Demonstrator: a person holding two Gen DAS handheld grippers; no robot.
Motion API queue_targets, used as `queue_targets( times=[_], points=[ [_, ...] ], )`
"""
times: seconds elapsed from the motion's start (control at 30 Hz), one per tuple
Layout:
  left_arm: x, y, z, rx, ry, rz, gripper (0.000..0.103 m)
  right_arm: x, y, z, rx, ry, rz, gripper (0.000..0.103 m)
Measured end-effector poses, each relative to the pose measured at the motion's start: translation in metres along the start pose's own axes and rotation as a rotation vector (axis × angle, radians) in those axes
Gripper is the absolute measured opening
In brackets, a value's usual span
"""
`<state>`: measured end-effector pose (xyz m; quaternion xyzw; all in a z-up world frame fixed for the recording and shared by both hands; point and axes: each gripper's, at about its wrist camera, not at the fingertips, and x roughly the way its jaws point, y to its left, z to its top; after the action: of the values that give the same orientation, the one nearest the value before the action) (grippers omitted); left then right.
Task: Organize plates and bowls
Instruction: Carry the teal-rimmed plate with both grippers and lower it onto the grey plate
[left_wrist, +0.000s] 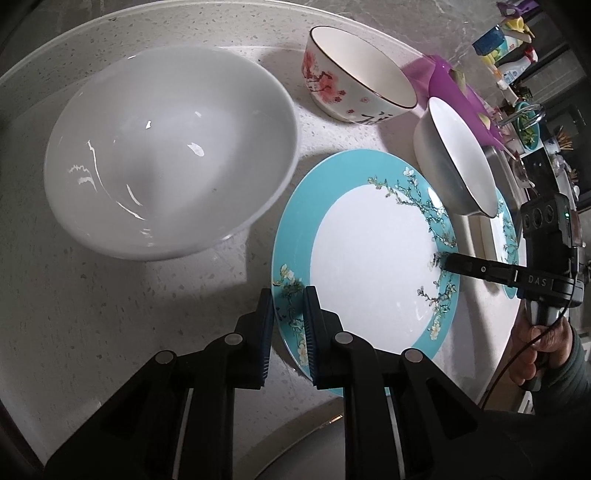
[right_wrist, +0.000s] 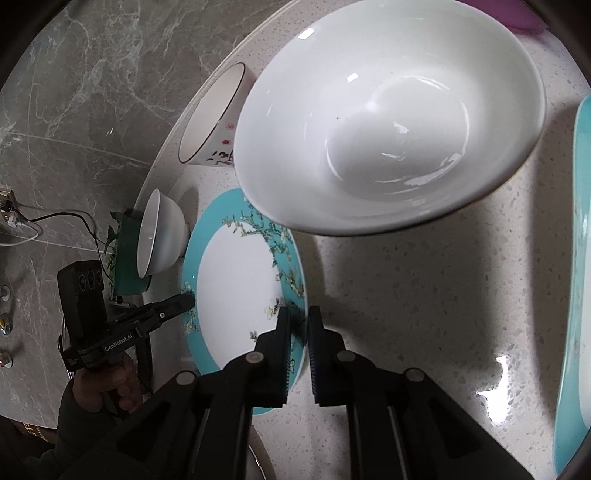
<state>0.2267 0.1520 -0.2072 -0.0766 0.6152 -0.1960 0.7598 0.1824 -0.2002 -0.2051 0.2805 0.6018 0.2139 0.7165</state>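
Gripping: you hold one teal-rimmed blossom plate (left_wrist: 369, 254) by two opposite sides of its rim, one claw on each.
Plate position: it sits over the speckled white round table (left_wrist: 110, 302), between the large bowl and the small white bowl; whether it rests flat or is slightly raised, you cannot tell.
Left gripper (left_wrist: 288, 328): your left claw is nearly closed, its blue pads pinching the near teal rim, one finger on either side of the edge.
Right gripper (left_wrist: 448, 263): seen from the left wrist camera, its black tip lies on the far rim by the flowering branch pattern; in its own camera the fingers (right_wrist: 284, 332) straddle the plate edge with only a narrow gap, so it too is clamped on the rim.
Large white bowl (left_wrist: 166, 155): upright on the table just beside the plate, its glossy inside showing.
Cherry-blossom bowl (left_wrist: 354, 81): a cream bowl with pink flowers and a dark rim, beyond the plate near the table's back edge.
Small white bowl (left_wrist: 454, 162): appears tilted, close to the plate's far side, over a second teal plate (left_wrist: 511, 236) of which only a sliver shows.
Purple mat (left_wrist: 447, 77): lying behind the two smaller bowls.
Counter clutter (left_wrist: 506, 48): bottles and containers well apart at the far right, too small to name.
Your hand (left_wrist: 535, 350): it grips the right gripper's handle, a cable trailing beside it.
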Motion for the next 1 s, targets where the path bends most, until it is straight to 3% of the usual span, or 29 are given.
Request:
queue_targets(
  times=[0.7,1.0],
  points=[
    [-0.030,-0.013,0.018,0.006,-0.007,0.016,0.013,-0.011,0.004,0.002,0.036,-0.002,0.014,0.012],
    [-0.063,-0.017,-0.003,0.002,-0.034,0.008,0.013,-0.025,0.020,-0.004,0.016,0.003,0.029,0.012]
  ],
)
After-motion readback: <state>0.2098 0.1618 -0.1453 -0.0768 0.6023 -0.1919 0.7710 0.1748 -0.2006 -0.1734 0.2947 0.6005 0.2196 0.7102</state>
